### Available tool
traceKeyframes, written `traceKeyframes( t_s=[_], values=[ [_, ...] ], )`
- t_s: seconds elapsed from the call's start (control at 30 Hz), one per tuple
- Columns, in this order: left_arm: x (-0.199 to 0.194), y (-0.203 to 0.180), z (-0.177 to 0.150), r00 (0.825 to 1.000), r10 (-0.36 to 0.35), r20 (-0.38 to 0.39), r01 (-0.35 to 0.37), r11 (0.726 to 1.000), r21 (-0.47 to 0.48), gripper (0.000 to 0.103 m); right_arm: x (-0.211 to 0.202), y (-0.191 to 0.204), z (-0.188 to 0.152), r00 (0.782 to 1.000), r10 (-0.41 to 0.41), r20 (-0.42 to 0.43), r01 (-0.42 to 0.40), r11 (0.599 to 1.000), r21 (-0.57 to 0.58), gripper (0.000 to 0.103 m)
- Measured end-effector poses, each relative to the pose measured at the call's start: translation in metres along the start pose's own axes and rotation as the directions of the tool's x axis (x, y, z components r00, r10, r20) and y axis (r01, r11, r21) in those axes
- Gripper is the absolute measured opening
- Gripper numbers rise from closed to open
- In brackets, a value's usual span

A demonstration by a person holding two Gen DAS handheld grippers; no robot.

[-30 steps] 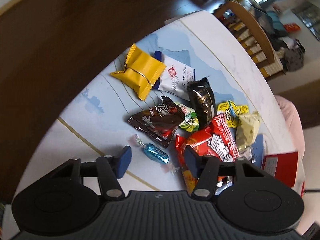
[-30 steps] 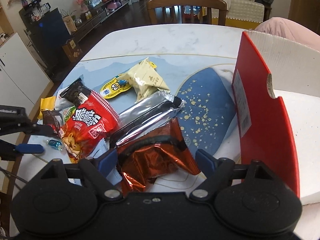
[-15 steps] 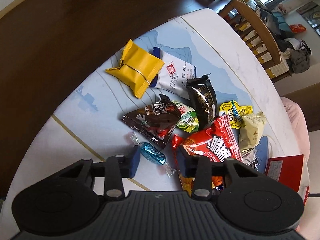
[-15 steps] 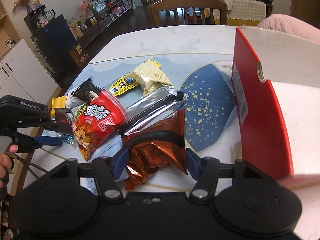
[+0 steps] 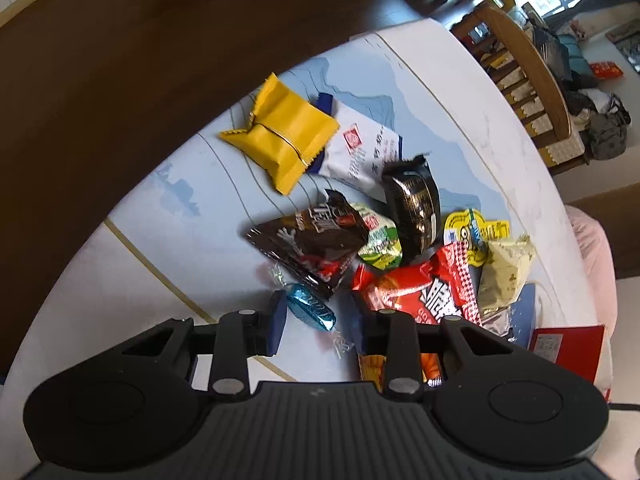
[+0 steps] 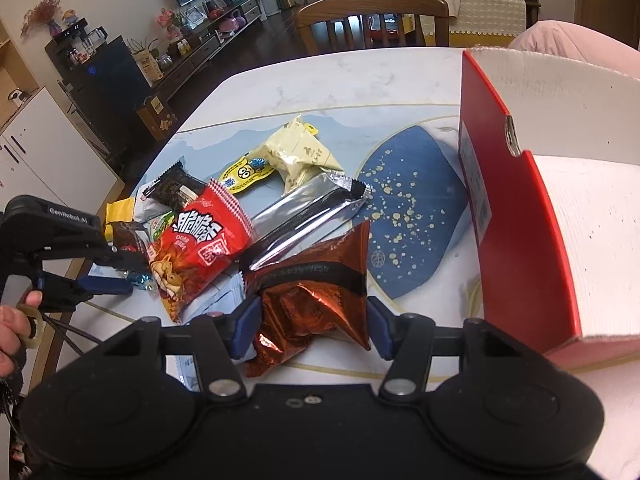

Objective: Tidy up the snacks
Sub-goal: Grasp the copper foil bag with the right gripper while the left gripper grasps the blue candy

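Each black gripper (image 6: 313,327) has blue pads (image 6: 246,326), silver screws and round housings; one bears white lettering.

Wooden chair (image 6: 374,20) stands behind the table (image 6: 360,76).

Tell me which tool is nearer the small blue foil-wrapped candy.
Left. The left tool straddles the small blue foil-wrapped candy, jaws closing around it. The right tool sits farther off, around the copper-brown foil packet.

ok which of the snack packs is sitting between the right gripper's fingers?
The crinkled copper-brown foil pack, with the right gripper closed on its sides. The red lion pack and the silver bar wrapper lie farther out, untouched.
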State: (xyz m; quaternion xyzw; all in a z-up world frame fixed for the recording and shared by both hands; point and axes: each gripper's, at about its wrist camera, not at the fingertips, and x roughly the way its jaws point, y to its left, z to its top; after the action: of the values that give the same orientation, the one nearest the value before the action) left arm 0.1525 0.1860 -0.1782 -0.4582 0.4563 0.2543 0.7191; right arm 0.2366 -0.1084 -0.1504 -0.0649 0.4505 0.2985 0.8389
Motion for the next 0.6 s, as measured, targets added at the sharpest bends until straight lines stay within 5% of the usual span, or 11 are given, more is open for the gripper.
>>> traceKeyframes(
  t_s=[0.3,0.43,0.5,0.6],
  values=[
    [0.002,-0.004,-0.004,1.0,0.021,0.007,-0.022,0.998,0.061,0.015,0.008,-0.003,0.008,0.999,0.051,-0.014,-0.05,0.998,0.039,0.053],
    [-0.001,0.0,-0.007,1.0,0.005,0.008,-0.005,0.997,0.077,0.012,0.002,0.001,0.005,0.998,0.063,0.009,-0.063,0.998,0.017,0.034],
    [-0.002,0.002,-0.01,1.0,-0.004,0.006,0.004,0.996,0.084,0.011,-0.002,0.0,0.003,0.998,0.054,0.026,-0.055,0.998,0.036,0.015],
    [-0.006,0.006,-0.014,1.0,-0.015,0.003,0.014,0.995,0.097,0.009,-0.009,-0.001,0.0,0.998,0.048,0.045,-0.05,0.998,0.04,0.013]
  ],
)
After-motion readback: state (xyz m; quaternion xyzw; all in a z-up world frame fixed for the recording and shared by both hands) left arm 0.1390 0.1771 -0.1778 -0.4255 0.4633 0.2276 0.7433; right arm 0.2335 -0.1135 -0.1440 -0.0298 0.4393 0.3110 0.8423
